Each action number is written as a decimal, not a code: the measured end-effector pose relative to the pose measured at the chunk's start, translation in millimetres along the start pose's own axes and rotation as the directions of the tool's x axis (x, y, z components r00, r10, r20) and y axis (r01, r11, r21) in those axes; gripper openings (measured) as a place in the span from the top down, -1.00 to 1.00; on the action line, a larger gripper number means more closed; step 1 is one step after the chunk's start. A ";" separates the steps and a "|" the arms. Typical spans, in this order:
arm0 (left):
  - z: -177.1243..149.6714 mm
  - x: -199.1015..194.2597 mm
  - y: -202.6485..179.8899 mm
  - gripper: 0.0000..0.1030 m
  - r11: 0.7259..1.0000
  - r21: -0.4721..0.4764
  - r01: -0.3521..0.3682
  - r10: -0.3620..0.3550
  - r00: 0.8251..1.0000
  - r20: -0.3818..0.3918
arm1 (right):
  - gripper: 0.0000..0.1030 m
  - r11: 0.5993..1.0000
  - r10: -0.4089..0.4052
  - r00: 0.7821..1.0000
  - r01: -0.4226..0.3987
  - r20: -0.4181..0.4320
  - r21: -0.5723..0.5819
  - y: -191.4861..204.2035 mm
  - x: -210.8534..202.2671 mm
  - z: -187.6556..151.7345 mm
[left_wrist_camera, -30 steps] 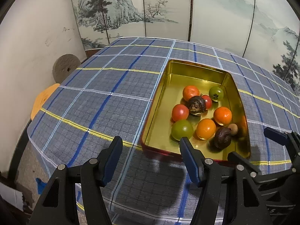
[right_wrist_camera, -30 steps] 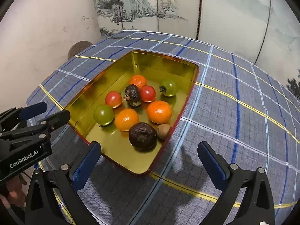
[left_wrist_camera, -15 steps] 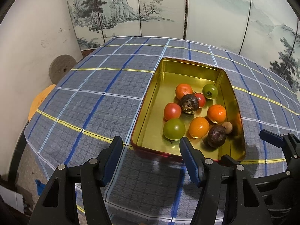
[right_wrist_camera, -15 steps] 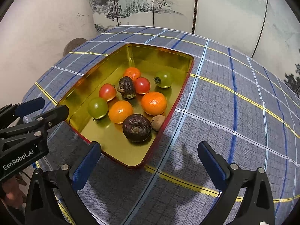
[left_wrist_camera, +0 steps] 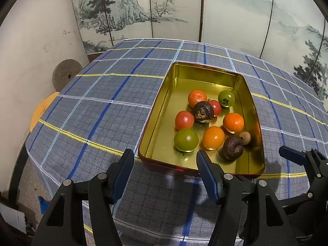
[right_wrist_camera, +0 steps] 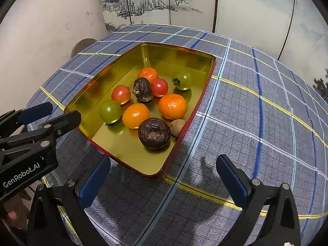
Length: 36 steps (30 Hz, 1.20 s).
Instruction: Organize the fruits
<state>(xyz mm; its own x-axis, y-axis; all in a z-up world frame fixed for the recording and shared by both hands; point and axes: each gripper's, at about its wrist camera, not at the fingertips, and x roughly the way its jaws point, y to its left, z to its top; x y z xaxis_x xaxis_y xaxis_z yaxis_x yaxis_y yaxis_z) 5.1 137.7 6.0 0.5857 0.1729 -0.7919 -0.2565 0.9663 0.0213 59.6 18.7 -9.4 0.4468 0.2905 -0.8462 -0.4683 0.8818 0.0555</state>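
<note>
A gold tin tray (left_wrist_camera: 160,121) (right_wrist_camera: 196,110) with a red rim sits on the checked tablecloth and holds several fruits: oranges (left_wrist_camera: 233,122) (right_wrist_camera: 172,106), red tomatoes (left_wrist_camera: 184,120) (right_wrist_camera: 121,94), green tomatoes (left_wrist_camera: 186,139) (right_wrist_camera: 110,111), two dark wrinkled fruits (left_wrist_camera: 232,147) (right_wrist_camera: 154,133) and a small brown one (left_wrist_camera: 245,137) (right_wrist_camera: 177,126). My left gripper (left_wrist_camera: 165,173) is open and empty, just short of the tray's near rim. My right gripper (right_wrist_camera: 163,181) is open and empty, near the tray's near right corner. Each gripper shows in the other's view.
The table (left_wrist_camera: 102,94) is covered by a blue-grey cloth with yellow and white lines. A painted folding screen (left_wrist_camera: 184,10) stands behind it. A white wall (left_wrist_camera: 30,41) is on the left, with a round stone disc (left_wrist_camera: 65,75) and an orange object (left_wrist_camera: 41,110) beside the table.
Both grippers have drawn back a little from the tray and the views have risen slightly. The fruits have not moved and both grippers stay open.
</note>
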 end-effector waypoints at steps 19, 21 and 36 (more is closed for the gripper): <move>-2.3 0.5 -1.8 -0.24 1.000 0.003 0.004 -0.004 1.000 -0.006 | -0.99 1.000 0.006 1.000 -0.007 -0.022 -0.006 3.2 2.9 -1.6; -1.7 0.6 -1.5 -0.24 1.000 0.003 0.003 -0.003 1.000 -0.006 | -0.99 1.000 0.005 1.000 -0.005 -0.021 -0.008 3.2 3.0 -1.7; -2.7 -1.4 -5.0 -0.24 1.000 0.014 0.008 -0.008 1.000 -0.001 | -0.99 1.000 0.001 1.000 -0.001 -0.023 -0.005 3.4 2.2 -2.1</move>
<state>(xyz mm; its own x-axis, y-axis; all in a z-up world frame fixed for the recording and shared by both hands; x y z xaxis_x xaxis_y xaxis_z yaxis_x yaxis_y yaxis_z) 3.5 132.0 5.3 0.5865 0.1653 -0.7929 -0.2415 0.9701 0.0235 57.4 21.6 -12.1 0.4288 0.2826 -0.8580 -0.4724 0.8798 0.0536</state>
